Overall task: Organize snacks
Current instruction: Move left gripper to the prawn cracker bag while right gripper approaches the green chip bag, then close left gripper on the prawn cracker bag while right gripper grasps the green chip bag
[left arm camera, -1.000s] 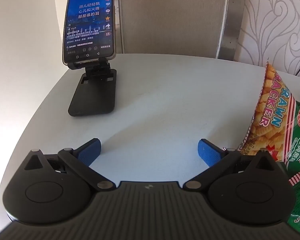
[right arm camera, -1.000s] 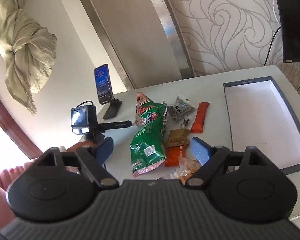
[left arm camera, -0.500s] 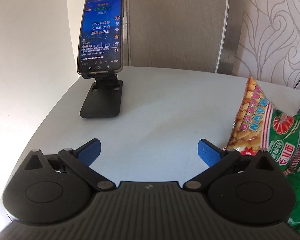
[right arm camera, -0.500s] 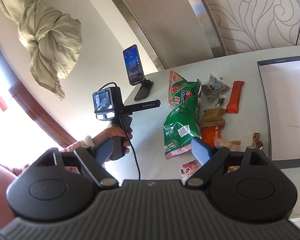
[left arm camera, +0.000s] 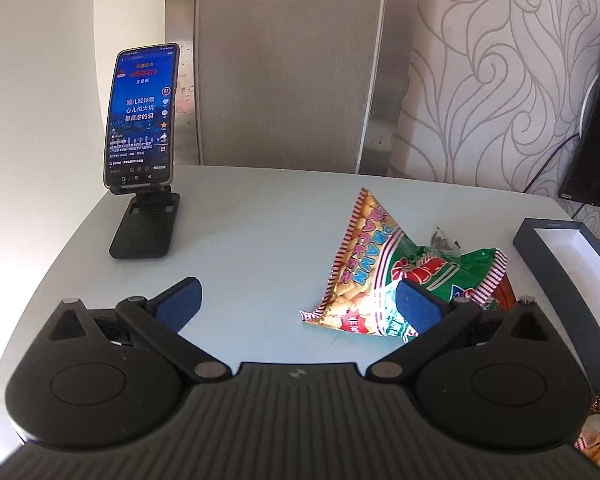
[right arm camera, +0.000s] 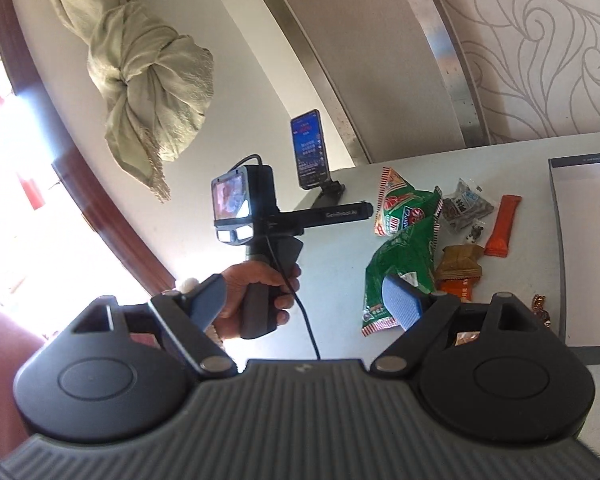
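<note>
Snacks lie in a heap on the desk (left arm camera: 260, 232) just left of the empty box (right arm camera: 588, 248), none inside it yet. Judging by the left tool (left arm camera: 298, 304), spread wide and holding nothing, the prawn cracker bag (left arm camera: 364, 264) is next: come down over one crimped edge, pinch lightly so the crackers aren't crushed, then carry it over the box wall. Right tool (right arm camera: 306, 300) hangs high, also spread and empty
</note>
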{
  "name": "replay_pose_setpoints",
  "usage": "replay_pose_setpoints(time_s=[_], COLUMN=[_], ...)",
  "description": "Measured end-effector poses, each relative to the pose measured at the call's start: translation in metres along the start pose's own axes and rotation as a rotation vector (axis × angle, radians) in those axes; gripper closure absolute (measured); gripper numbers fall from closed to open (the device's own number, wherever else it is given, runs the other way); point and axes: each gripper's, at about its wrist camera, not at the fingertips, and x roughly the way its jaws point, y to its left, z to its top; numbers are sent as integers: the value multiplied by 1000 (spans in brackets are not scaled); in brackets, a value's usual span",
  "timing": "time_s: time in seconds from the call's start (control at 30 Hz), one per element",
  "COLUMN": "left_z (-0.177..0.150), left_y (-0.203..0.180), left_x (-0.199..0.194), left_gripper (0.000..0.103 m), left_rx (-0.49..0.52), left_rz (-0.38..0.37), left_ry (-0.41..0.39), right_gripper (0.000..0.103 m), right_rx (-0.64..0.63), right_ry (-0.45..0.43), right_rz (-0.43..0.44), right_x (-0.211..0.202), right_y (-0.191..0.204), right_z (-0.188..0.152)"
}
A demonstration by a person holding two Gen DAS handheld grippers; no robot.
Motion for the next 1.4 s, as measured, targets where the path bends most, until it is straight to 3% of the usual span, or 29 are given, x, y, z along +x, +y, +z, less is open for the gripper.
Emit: replay_pose_setpoints(time_s=[0.1, 0.2, 0.33, 0.53, 0.63, 0.77, 0.97, 1.4], left_z=[2, 2, 4, 5, 5, 4, 3, 10], left_y=[-7, -10, -7, -4, -4, -6, -6, -23], left_x=[-3, -2, 2, 5, 7, 10, 13, 38], left_gripper=[0, 0, 0, 0, 0, 0, 0, 0], left_rx=[28, 43, 61, 64, 67, 78, 103, 199], left_rz=[9, 13, 13, 5, 2, -7, -23, -138], left_ry=[0, 12, 24, 25, 29, 32, 24, 14], right_gripper=[16, 16, 16, 16, 16, 16, 17, 17], right_rx=[-5, -106, -197, -145, -172, -218, -124, -167], right_ry=[43, 92, 83, 127, 104, 151, 184, 217], right_rz=[-11, -42, -154, -220, -249, -287, -335, -415], right_x=[7, 18, 31, 53, 58, 75, 93, 130], right_y=[5, 17, 26, 16, 21, 24, 4, -18], right_z=[2, 6, 11, 7, 4, 3, 2, 7])
